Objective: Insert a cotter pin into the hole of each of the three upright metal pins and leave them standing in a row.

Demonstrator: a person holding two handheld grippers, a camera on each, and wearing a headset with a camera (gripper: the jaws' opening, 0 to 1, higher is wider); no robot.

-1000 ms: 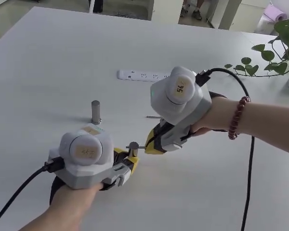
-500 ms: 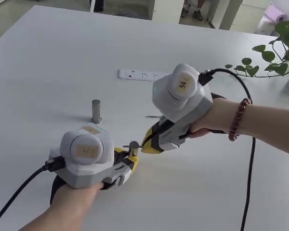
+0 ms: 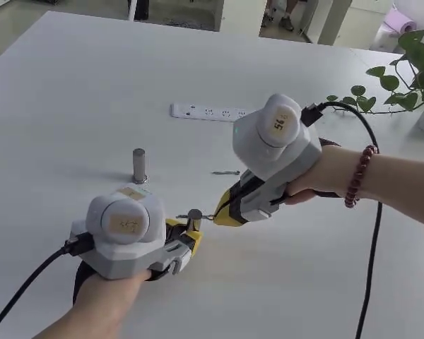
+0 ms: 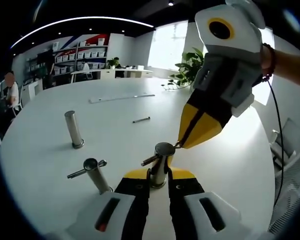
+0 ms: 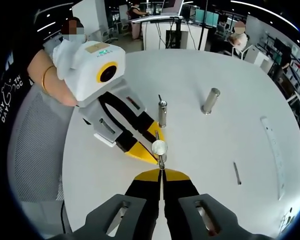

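left gripper (image 4: 160,176) clenched on held pin (image 4: 161,165), gripping low on the shaft, pin upright on the table (image 3: 71,85) with its base down between the yellow tips. right gripper (image 5: 161,173) has jaws closed on the cotter (image 4: 149,160), pinching its looped end right beside held pin's head. cotter runs level through held pin just under the head: straight end sticks out the side away from the right gripper, loop end on the side facing it. the two grippers meet nose to nose at held pin, yellow tips nearly touching, can't tell if they actually make contact. done pin (image 4: 96,175) stands just beside held pin, upright, its own cotter through it under the head with both ends showing. bare pin (image 3: 138,164) stands farther from held pin, past done pin and apart from it, upright, nothing through it; in the head view it sits up and left of held pin. in the left gripper view the three pins step off from held pin roughly in a line. spare cotter (image 3: 226,172) lies flat on the table beyond held pin, near it, apart from all three pins. power strip (image 3: 208,111) lies farther beyond held pin, well apart. plant (image 3: 410,70) at the table edge, far right of held pin, well clear
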